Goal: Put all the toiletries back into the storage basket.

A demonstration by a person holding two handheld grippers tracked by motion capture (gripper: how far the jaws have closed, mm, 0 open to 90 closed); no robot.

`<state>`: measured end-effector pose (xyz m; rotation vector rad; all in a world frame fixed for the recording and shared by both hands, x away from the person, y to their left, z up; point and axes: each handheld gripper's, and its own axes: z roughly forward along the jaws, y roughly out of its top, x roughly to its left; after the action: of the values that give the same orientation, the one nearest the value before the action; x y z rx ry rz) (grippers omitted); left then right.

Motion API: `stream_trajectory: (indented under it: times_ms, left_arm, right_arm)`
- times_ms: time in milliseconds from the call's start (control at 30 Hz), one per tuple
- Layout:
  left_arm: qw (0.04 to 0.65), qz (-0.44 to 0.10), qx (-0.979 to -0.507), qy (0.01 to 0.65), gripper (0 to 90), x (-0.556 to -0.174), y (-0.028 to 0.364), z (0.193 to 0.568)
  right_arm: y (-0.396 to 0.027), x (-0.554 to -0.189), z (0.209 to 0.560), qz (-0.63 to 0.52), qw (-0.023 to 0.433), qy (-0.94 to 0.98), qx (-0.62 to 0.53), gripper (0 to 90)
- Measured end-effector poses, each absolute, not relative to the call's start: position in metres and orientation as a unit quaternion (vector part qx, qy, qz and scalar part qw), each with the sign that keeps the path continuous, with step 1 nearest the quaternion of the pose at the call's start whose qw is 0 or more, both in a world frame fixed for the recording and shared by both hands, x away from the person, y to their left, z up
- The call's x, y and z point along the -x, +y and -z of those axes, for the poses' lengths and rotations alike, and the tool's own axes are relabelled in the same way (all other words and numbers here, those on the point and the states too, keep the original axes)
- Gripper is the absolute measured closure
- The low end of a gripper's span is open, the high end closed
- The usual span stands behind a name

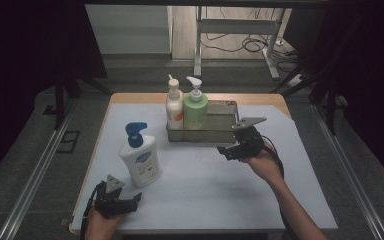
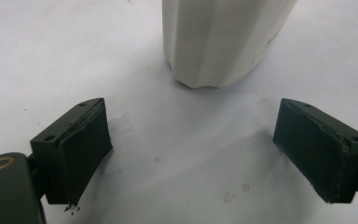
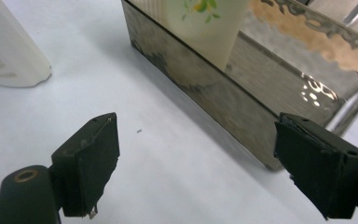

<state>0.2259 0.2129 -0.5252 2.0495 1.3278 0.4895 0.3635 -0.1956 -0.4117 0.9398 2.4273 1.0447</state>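
Note:
A white bottle with a blue pump point(image 1: 140, 157) stands on the white mat at the left. Just in front of it, near the table's front edge, my left gripper point(image 1: 134, 200) is open and empty; the left gripper view has the bottle's base point(image 2: 223, 42) ahead of the open left gripper point(image 2: 193, 154). A metal tray point(image 1: 227, 107) at the back holds a white bottle with an orange label point(image 1: 174, 107) and a green pump bottle point(image 1: 195, 107). My right gripper point(image 1: 226, 151) is open just before the tray's front wall point(image 3: 205, 88), below the green bottle point(image 3: 209, 28), with nothing between its jaws.
The white mat point(image 1: 205, 185) covers most of the wooden table point(image 1: 130, 97). The tray's right half is unoccupied. Metal rails point(image 1: 40, 165) run along both sides of the table, and a desk frame with cables point(image 1: 250, 42) stands beyond it.

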Motion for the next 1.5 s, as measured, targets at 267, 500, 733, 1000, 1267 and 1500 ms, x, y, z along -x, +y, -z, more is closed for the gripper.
stream_trajectory:
  times_ms: [267, 500, 733, 1000, 1267, 1500]
  left_arm:
    - [0.317, -0.184, -0.783, 0.502, 10.5, -0.227, 0.213, 0.524]
    - [0.317, -0.181, -0.786, 0.499, 10.8, -0.228, 0.214, 0.523]
    - [0.319, -0.179, -0.785, 0.499, 13.3, -0.228, 0.216, 0.52]
    - [0.325, -0.184, -0.783, 0.498, 15.2, -0.227, 0.22, 0.514]
    - [0.33, -0.193, -0.773, 0.505, 18.8, -0.228, 0.228, 0.509]
    - [0.331, -0.202, -0.767, 0.511, 23.3, -0.231, 0.235, 0.506]
  right_arm:
    - [-0.214, -0.344, 0.425, -0.357, 0.174, 0.857, -0.328, 6.8]
    - [-0.232, -0.329, 0.442, -0.354, 0.172, 0.857, -0.332, 1.2]
    - [-0.247, -0.314, 0.463, -0.355, 0.164, 0.853, -0.346, 0.7]
    - [-0.258, -0.305, 0.49, -0.346, 0.146, 0.854, -0.36, 0.0]
    - [-0.26, -0.301, 0.51, -0.342, 0.145, 0.855, -0.363, 0.0]
    - [-0.258, -0.3, 0.522, -0.341, 0.142, 0.854, -0.367, 0.0]
